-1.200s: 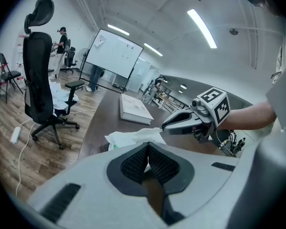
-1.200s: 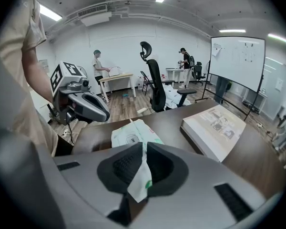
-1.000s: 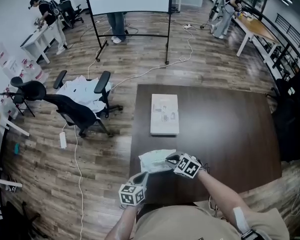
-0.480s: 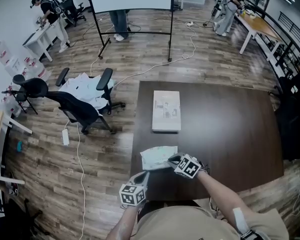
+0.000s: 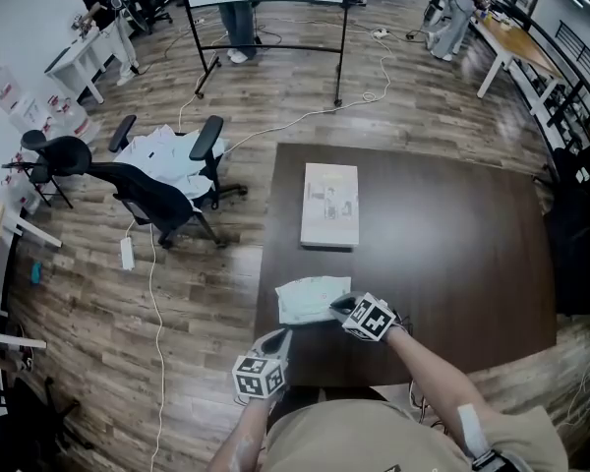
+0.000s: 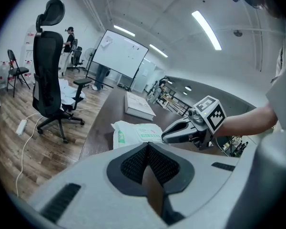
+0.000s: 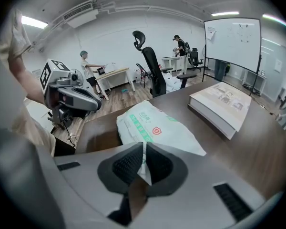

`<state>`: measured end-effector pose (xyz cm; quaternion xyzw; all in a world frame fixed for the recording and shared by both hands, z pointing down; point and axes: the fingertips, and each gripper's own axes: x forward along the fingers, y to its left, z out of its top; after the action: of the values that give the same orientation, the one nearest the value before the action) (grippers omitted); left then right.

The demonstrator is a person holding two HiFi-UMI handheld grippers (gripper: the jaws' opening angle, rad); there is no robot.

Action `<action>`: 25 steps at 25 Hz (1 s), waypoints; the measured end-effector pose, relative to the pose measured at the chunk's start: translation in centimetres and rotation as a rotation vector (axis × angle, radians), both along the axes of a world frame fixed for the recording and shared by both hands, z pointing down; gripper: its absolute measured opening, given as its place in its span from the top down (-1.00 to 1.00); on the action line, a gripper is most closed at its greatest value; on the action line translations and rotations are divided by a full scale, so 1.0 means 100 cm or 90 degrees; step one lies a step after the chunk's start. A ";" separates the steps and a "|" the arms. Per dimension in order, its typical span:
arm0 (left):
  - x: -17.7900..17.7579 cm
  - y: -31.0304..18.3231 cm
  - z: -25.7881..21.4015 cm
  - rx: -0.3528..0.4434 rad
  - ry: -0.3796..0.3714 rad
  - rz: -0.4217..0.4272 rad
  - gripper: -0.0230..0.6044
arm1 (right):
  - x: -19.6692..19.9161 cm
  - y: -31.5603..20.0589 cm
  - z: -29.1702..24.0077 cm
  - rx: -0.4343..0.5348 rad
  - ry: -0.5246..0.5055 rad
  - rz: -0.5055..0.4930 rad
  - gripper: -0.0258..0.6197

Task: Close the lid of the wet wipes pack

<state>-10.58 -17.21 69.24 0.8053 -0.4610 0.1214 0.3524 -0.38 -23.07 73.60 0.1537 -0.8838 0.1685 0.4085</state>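
The white and green wet wipes pack [image 5: 308,298] lies flat near the front left corner of the dark table [image 5: 452,254]. In the right gripper view the pack [image 7: 155,127] runs right up to my right gripper [image 7: 144,162]. Its jaws are shut on a thin white edge of the pack. I cannot make out the lid. My left gripper [image 5: 282,336] hovers at the table's front edge, just short of the pack. Its jaws [image 6: 147,144] are shut with nothing between them. In the left gripper view the pack [image 6: 136,133] lies just beyond those jaws, with the right gripper [image 6: 168,136] at its right end.
A thick pale book [image 5: 329,205] lies on the table beyond the pack. A black office chair [image 5: 147,205] stands left of the table, with cables on the wood floor. A whiteboard on a stand and people at desks are far off.
The head view has shifted a little, so everything sits slightly higher in the picture. The grippers and the pack keep their places relative to each other.
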 end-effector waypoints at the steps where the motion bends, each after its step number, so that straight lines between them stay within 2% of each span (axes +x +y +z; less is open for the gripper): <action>1: 0.000 -0.001 0.000 0.001 0.002 -0.002 0.90 | 0.000 0.000 -0.002 0.001 0.002 -0.002 0.84; 9: 0.002 -0.009 -0.006 0.014 0.009 0.000 0.90 | -0.006 0.003 -0.026 0.014 -0.011 -0.035 0.84; 16: 0.004 -0.014 -0.012 0.023 0.012 0.011 0.90 | -0.016 -0.006 -0.048 0.035 -0.033 -0.024 0.84; 25: -0.003 -0.016 -0.012 0.029 0.007 0.027 0.90 | -0.038 -0.009 -0.032 0.018 -0.009 -0.031 0.84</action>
<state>-10.85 -18.79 68.00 0.8235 -0.4444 0.1137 0.3339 -4.23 -24.00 70.40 0.1367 -0.8923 0.1471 0.4043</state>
